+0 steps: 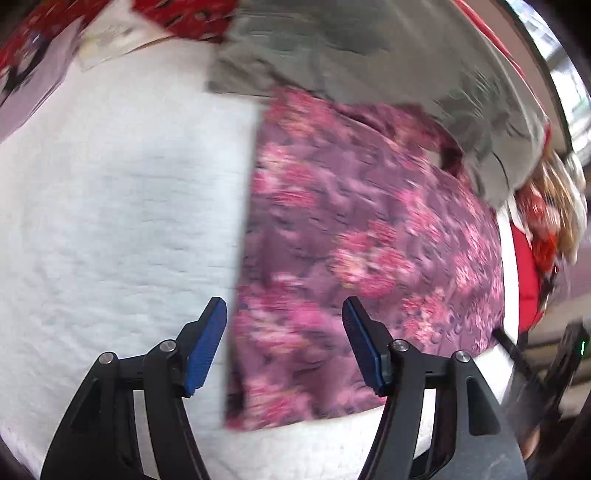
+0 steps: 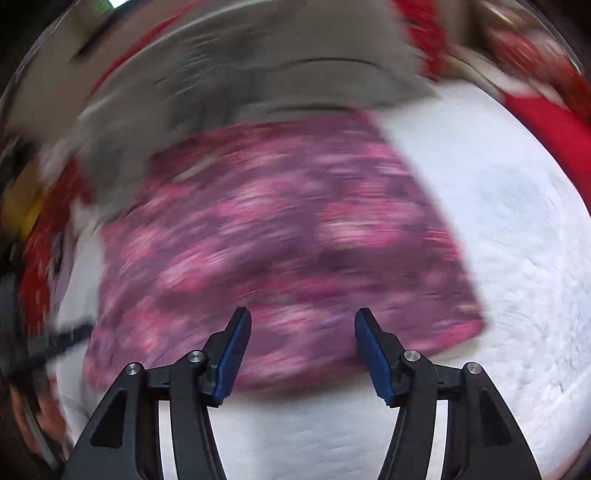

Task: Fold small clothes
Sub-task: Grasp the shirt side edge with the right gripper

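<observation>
A folded purple garment with pink flowers (image 1: 354,251) lies flat on a white quilted cover (image 1: 118,206); it fills the middle of the right wrist view as the purple garment (image 2: 273,254). My left gripper (image 1: 284,314) hovers open over the garment's near left edge, nothing between its blue pads. My right gripper (image 2: 303,325) is open above the garment's near edge, its pads clear of the cloth. A grey garment (image 1: 369,48) lies just beyond the purple one and overlaps its far edge. Both views are blurred by motion.
Red patterned cloth (image 1: 184,14) lies at the far left corner, more red fabric (image 1: 528,266) at the right edge. In the right wrist view the grey garment (image 2: 258,74) spreads across the back, red cloth (image 2: 546,122) at the far right, white cover (image 2: 517,240) to the right.
</observation>
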